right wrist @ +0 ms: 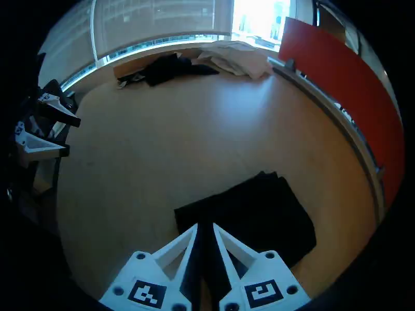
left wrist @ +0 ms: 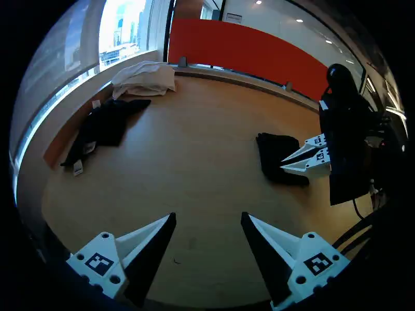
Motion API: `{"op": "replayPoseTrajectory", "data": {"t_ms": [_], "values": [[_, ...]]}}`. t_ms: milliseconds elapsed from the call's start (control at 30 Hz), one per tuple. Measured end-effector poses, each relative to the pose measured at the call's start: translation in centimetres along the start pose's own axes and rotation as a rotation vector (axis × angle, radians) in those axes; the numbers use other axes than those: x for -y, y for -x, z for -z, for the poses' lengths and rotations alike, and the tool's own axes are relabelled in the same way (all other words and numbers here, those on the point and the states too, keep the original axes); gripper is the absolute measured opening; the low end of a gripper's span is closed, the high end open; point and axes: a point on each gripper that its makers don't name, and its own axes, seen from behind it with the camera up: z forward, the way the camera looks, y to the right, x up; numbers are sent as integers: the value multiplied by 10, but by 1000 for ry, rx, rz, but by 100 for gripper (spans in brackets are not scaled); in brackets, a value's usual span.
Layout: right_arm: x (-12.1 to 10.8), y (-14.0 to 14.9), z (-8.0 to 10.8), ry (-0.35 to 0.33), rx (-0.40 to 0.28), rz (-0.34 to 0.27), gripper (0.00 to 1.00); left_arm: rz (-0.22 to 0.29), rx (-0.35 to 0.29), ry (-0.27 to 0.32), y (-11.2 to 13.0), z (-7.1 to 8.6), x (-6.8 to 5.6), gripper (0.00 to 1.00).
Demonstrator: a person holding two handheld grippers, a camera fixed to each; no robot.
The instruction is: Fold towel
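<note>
black towel lies folded on the wooden surface, its near edge at the clenched right claw's tips, long axis slanting rightward, released left claw well apart from it.

Office, long wooden desk, red partition, city-view window, ceiling downlights

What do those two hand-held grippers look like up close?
Both the left gripper and the right gripper have two tapered white fingers with black inner pads. Each finger carries a square black-and-white marker near its base, ringed by small bolt holes. Seen from the left gripper view, the right gripper has a bulky black body; black cables run nearby.
</note>
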Motion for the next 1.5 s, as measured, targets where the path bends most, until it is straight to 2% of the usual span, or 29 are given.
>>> {"op": "replayPoseTrajectory", "data": {"t_ms": [33,133,300,433,800,1100,1333,1500], "values": [[-1,0,1,1,1,-2,8,1,1,1,0,-1,0,93],[-3,1,4,5,2,-10,20,-2,3,2,0,-2,-1,93],[-6,2,11,12,-12,-38,52,-13,7,3,-1,-5,-4,93],[-6,5,18,13,-21,-67,67,-14,8,6,-2,-6,-7,93],[-15,36,40,69,-15,-124,68,-12,7,4,-4,-7,-8,93],[-19,73,55,105,12,-203,68,-14,5,8,-6,-6,-9,93],[-18,91,56,113,31,-232,67,-17,4,11,-5,-5,-10,93],[-19,98,53,119,39,-233,62,-20,3,13,-5,-4,-12,93]]}}
